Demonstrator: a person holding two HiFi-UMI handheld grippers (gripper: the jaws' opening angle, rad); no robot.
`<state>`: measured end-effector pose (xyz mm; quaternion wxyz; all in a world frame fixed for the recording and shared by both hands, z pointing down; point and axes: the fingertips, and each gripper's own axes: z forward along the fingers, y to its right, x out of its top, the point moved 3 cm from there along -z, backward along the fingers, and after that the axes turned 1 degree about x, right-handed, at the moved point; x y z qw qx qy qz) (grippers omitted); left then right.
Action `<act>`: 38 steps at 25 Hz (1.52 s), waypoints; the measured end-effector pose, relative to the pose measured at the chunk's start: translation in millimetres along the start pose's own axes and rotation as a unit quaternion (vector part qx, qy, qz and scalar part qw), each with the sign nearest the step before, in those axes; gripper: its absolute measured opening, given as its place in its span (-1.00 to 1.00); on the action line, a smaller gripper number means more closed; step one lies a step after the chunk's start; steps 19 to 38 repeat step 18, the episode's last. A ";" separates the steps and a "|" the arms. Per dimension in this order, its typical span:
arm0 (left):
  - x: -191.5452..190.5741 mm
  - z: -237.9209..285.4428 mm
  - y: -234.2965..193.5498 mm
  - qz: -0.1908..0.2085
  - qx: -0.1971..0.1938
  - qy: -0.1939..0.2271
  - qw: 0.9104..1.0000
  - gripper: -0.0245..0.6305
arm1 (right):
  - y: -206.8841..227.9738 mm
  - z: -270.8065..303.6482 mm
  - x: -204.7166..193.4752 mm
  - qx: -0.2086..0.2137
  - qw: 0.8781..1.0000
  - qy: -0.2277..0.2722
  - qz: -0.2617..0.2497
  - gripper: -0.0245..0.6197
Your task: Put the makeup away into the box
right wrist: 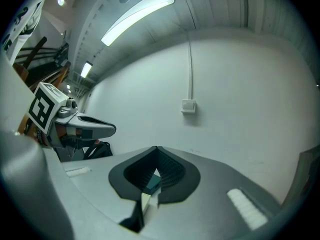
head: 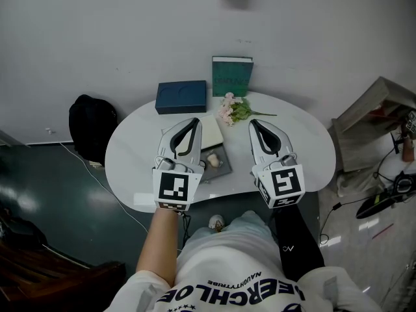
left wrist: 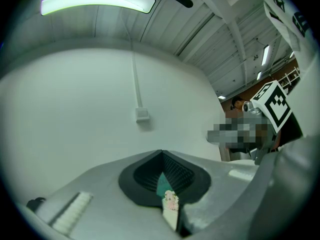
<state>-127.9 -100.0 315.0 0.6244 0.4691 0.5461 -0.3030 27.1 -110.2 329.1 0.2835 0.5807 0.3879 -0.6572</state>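
White wall [head: 130, 31], dark glossy floor [head: 39, 194], white oval table [head: 130, 155], ceiling strip light [left wrist: 95, 1]

Light: bright, even, overhead; a strip light [left wrist: 97, 1] blooms white in my left gripper view, a second strip light [right wrist: 137, 15] in my right. Head view: sharp, with the white table [head: 130, 155] near overexposed and pale glare on the dark floor [head: 39, 194]. Gripper views: fisheye-bent, corners vignetted black (my left gripper [left wrist: 161, 152] and right gripper [right wrist: 156, 148] look soft up close).
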 end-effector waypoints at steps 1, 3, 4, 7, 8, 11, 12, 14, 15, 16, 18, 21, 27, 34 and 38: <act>-0.1 0.4 -0.2 0.000 0.000 0.000 1.000 -0.91 | 0.4 0.2 -0.5 0.000 1.000 0.000 0.002 -0.83; -0.3 1.1 -0.5 0.000 0.000 0.002 1.000 -0.91 | 0.7 0.5 -1.0 0.000 1.000 0.000 0.003 -0.83; -0.4 1.2 -0.8 0.000 -0.001 0.002 1.000 -0.91 | 0.4 0.7 -0.7 0.000 1.000 0.001 0.003 -0.83; -0.2 1.4 -2.3 0.000 -0.001 0.002 1.000 -0.91 | -0.5 2.3 1.3 0.000 1.000 0.002 0.001 -0.83; -0.4 1.5 -2.7 0.000 -0.001 0.003 1.000 -0.91 | -0.6 2.8 1.6 0.000 1.000 0.002 0.001 -0.83; -1.0 1.2 -3.2 -0.001 0.000 0.003 1.000 -0.91 | -1.6 2.8 1.6 0.001 1.000 0.002 -0.001 -0.83; -0.7 1.4 -3.6 -0.001 -0.001 0.003 1.000 -0.91 | -1.6 2.9 1.9 0.001 1.000 0.002 -0.001 -0.83; 0.2 2.6 -4.3 0.000 -0.002 0.003 1.000 -0.91 | -1.1 3.5 2.8 0.000 1.000 0.001 -0.002 -0.83; 0.4 3.0 -4.7 0.000 -0.003 0.002 1.000 -0.91 | -1.2 3.8 3.0 0.001 1.000 0.001 -0.002 -0.83; 0.4 3.2 -5.2 0.000 -0.003 0.002 1.000 -0.91 | -1.8 4.2 3.4 0.002 1.000 0.001 -0.002 -0.83; 0.5 3.2 -6.9 0.000 -0.002 0.001 1.000 -0.91 | -3.7 4.9 4.4 0.007 1.000 0.003 -0.003 -0.83; 0.5 3.2 -6.9 0.000 -0.002 0.001 1.000 -0.91 | -3.7 4.9 4.4 0.007 1.000 0.003 -0.003 -0.83; 0.5 3.2 -6.9 0.000 -0.002 0.001 1.000 -0.91 | -3.7 4.9 4.4 0.007 1.000 0.003 -0.003 -0.83; 0.5 3.2 -6.9 0.000 -0.002 0.001 1.000 -0.91 | -3.7 4.9 4.4 0.007 1.000 0.003 -0.003 -0.83; 0.5 3.2 -6.9 0.000 -0.002 0.001 1.000 -0.91 | -3.7 4.9 4.4 0.007 1.000 0.003 -0.003 -0.83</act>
